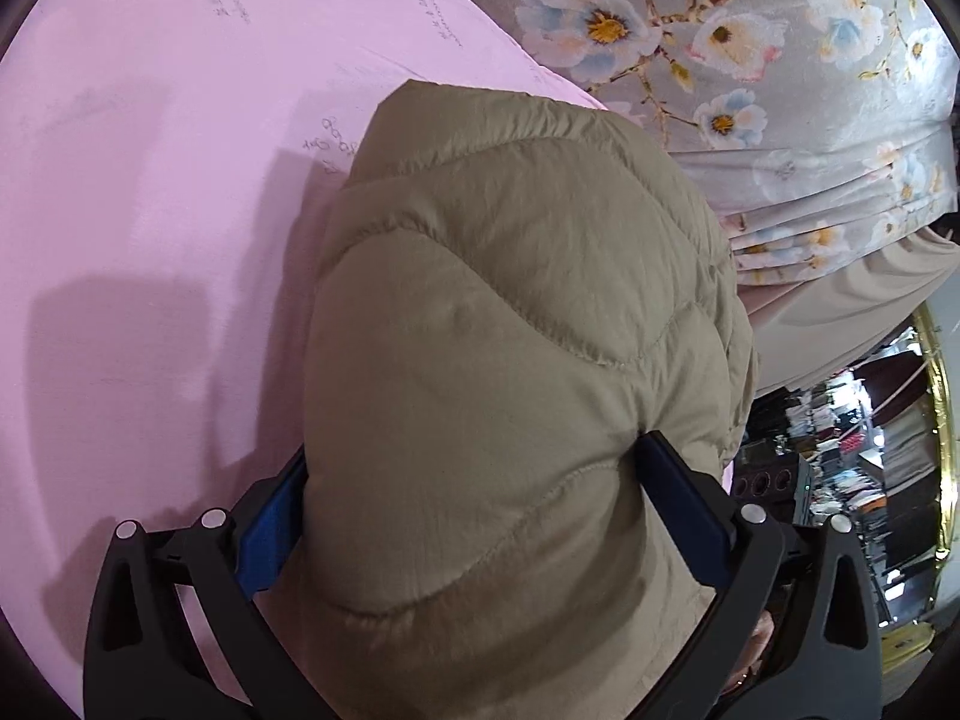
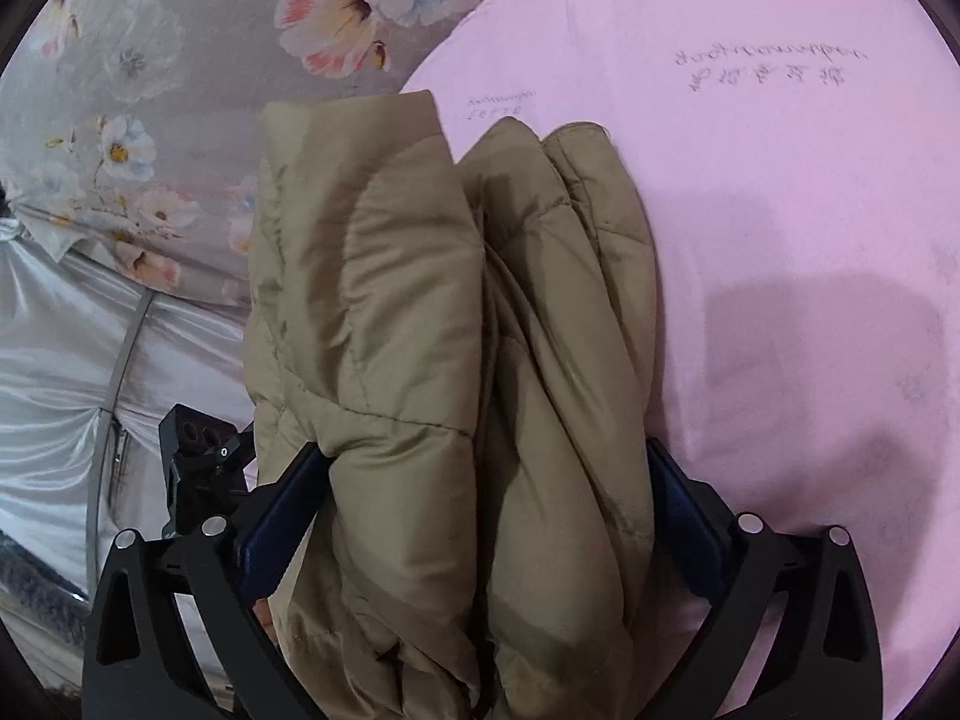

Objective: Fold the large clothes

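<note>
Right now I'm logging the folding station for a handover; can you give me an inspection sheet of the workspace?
Surface: pink sheet with faint printed writing, beside a grey floral bedspread.
Job's things: khaki quilted puffer jacket, bunched into thick folds.
Clutter: nothing seen on the sheet.
Grippers: left hand-held gripper has the jacket bulging between wide jaws, grip unclear; right hand-held gripper stands wide with jacket folds between its fingers.
Cables: nothing seen.
Surroundings: silver-grey satin fabric; crowded shelves in a gold-rimmed frame.
</note>
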Demonstrator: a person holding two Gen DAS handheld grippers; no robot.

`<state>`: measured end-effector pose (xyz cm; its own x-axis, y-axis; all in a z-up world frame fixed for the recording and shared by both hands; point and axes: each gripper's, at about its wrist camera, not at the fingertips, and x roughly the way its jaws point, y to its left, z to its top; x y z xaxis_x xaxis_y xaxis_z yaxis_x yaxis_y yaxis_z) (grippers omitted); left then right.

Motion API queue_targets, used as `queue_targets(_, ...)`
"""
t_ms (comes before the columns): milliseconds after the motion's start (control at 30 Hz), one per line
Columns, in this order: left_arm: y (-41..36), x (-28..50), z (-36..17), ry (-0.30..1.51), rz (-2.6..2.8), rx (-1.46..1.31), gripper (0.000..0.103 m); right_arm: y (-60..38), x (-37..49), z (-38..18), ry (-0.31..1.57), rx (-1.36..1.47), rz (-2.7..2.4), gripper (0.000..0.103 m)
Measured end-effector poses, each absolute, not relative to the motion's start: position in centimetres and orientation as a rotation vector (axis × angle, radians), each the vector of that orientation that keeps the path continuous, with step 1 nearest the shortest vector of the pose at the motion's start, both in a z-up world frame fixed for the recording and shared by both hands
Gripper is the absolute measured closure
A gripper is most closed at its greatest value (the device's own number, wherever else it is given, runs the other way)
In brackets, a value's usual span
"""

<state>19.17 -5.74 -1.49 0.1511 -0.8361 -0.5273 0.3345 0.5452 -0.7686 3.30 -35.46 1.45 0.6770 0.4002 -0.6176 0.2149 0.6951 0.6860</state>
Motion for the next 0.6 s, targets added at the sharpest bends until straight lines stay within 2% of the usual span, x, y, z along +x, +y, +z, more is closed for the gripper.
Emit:
queue_targets(100, -5.9, 19.4, -1.4, 1.112, -0.931, -0.539, 0.005, -34.1, 4.0, 1.4, 0.845, 0.802, 0.163, 0.007)
queue_targets(133, -6.2, 19.2, -1.1, 1.098, -0.941, -0.51, 0.005, -33.7, 4.2, 1.5, 0.843, 0.792, 0.163, 0.012)
queue_targets(200, -6.4, 18.7, -0.3, 1.061, -0.948, -0.464, 0.008, -33.2, 4.4, 2.0, 0.821, 0.786, 0.182, 0.025)
queue_targets(233, -6.5, 18.5, 0.2, 1.038, -0.944, -0.443, 0.01, -33.0, 4.7, 2.3, 0.808, 0.784, 0.189, 0.038)
queue_targets(267, -6.5, 18.5, 0.8, 1.012, -0.941, -0.424, 0.015, -32.8, 4.7, 2.9, 0.792, 0.778, 0.199, 0.047)
queue_targets(367, -6.5, 18.7, 3.1, 0.928, -0.96, -0.384, 0.023, -32.1, 5.3, 5.0, 0.751, 0.733, 0.211, 0.062)
queue_targets(433, -6.3, 19.0, 5.5, 0.848, -0.976, -0.347, 0.025, -31.4, 6.1, 6.6, 0.709, 0.712, 0.231, 0.066)
queue_targets(600, -5.5, 21.3, 11.0, 0.699, -0.962, -0.287, 0.026, -29.8, 10.1, 11.0, 0.612, 0.622, 0.264, 0.067)
